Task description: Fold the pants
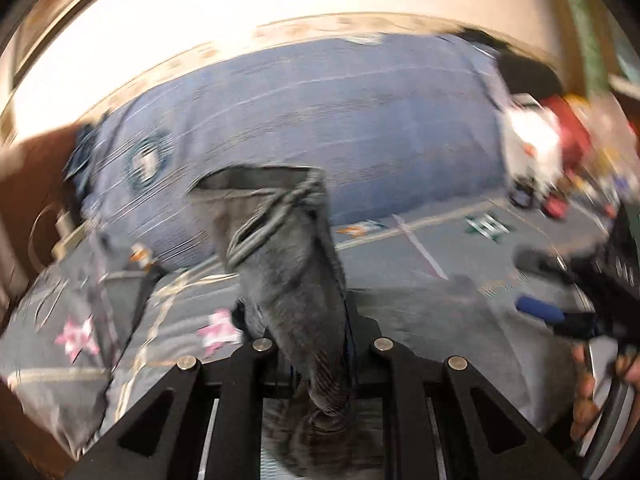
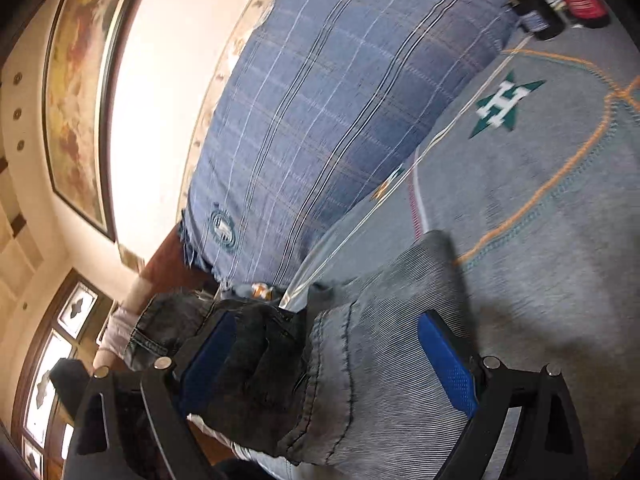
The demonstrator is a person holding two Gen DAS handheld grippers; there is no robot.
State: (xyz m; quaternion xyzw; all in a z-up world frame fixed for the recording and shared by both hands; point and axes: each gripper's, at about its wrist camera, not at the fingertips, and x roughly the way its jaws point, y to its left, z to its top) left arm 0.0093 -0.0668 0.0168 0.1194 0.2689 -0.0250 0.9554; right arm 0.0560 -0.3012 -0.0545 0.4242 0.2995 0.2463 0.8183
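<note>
The grey pants (image 1: 292,264) hang pinched in my left gripper (image 1: 320,344), which is shut on a bunched fold of the fabric; the waist with its cord points away toward the pillow. In the right wrist view the pants (image 2: 384,352) lie on the bed between the blue pads of my right gripper (image 2: 332,364). Its jaws stand wide apart around the cloth, with the left pad (image 2: 208,360) against a dark fold and the right pad (image 2: 448,364) beside the fabric. The right gripper also shows in the left wrist view (image 1: 560,292), blurred.
A large blue striped pillow (image 2: 332,128) lies at the head of the bed against the wall. The grey bedspread (image 2: 560,208) has a green star logo (image 2: 504,104). Bottles and small items (image 2: 560,0) stand beyond the pillow. A framed picture (image 2: 76,96) hangs on the wall.
</note>
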